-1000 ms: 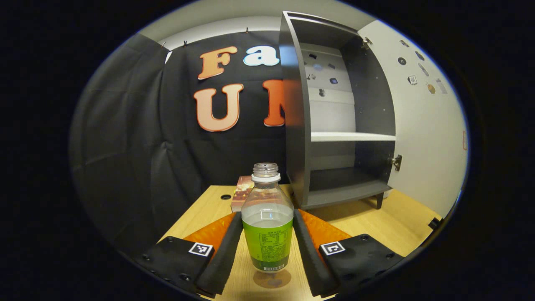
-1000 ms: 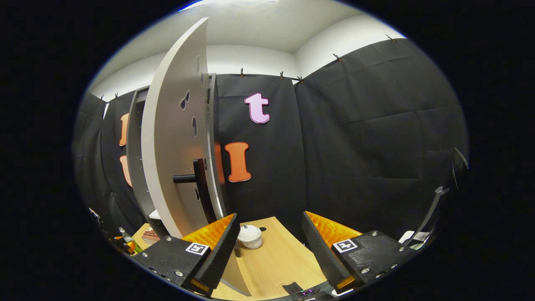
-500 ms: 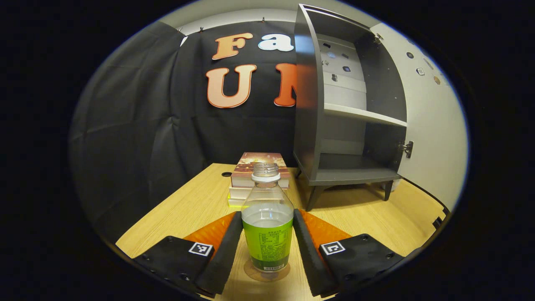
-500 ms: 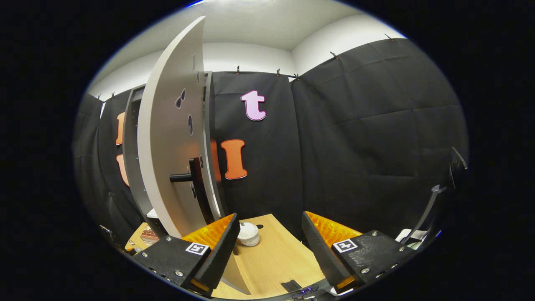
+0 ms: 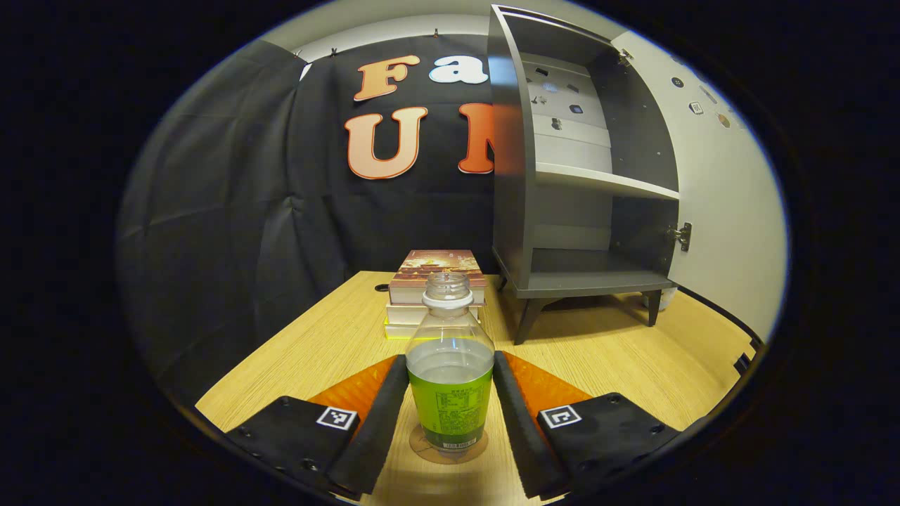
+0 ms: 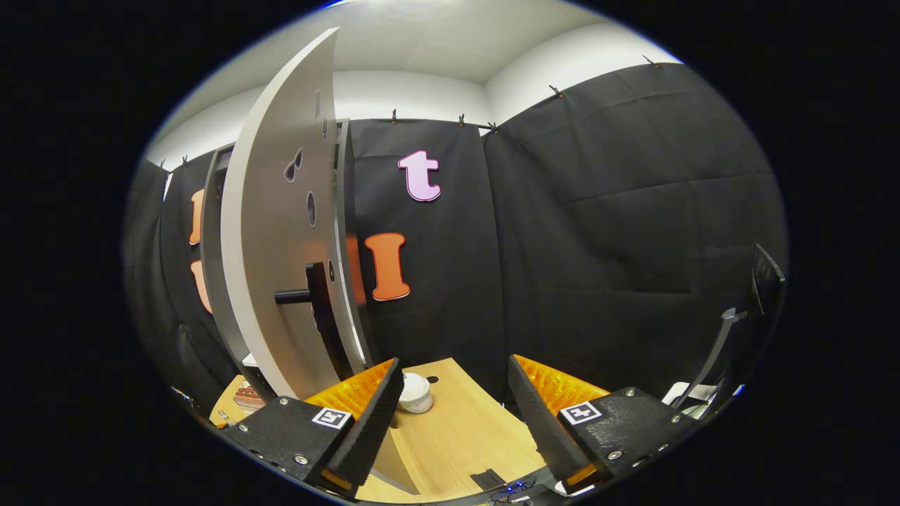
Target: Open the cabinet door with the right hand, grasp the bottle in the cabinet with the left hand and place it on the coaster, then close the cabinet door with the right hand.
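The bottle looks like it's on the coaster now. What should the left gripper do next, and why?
Probably open the left gripper and let go: the bottle stands upright on the coaster, fingers still pressed on both sides. The cabinet door still hangs open.

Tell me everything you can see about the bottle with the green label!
The clear plastic bottle with the green label stands upright with no cap on its threaded neck and a white ring below the threads. Liquid fills it to the label's top. Its base sits on a round brown coaster on the wooden table. The left gripper fingers flank its sides, seemingly pressing it.
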`<state>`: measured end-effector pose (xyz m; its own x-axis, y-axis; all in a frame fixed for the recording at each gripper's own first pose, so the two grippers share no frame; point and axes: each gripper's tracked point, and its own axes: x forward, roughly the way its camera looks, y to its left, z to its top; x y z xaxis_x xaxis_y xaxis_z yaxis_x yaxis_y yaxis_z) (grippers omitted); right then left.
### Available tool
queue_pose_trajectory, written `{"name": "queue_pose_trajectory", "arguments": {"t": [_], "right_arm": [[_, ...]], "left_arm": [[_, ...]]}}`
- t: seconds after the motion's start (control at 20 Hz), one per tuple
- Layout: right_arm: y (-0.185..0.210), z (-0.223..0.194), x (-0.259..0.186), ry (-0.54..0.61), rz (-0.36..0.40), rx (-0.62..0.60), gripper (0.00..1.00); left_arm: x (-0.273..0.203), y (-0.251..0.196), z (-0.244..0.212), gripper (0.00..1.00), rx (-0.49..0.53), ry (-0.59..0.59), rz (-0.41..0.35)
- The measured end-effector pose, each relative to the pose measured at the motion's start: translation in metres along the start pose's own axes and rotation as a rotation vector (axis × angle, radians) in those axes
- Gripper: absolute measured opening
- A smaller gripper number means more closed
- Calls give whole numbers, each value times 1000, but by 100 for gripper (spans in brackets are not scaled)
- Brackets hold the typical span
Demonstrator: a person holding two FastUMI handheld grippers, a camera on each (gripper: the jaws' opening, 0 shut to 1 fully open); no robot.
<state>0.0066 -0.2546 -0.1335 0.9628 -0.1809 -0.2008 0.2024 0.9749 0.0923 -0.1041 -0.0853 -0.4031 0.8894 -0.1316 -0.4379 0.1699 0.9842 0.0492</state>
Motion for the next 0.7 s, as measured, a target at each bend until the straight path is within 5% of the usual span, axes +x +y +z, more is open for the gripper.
{"name": "queue_pose_trajectory", "arguments": {"t": [0.7], "right_arm": [[11,-3,12,3,35,-30,93]], "left_arm": [[-22,0,3,87,4,-1,16]]}}
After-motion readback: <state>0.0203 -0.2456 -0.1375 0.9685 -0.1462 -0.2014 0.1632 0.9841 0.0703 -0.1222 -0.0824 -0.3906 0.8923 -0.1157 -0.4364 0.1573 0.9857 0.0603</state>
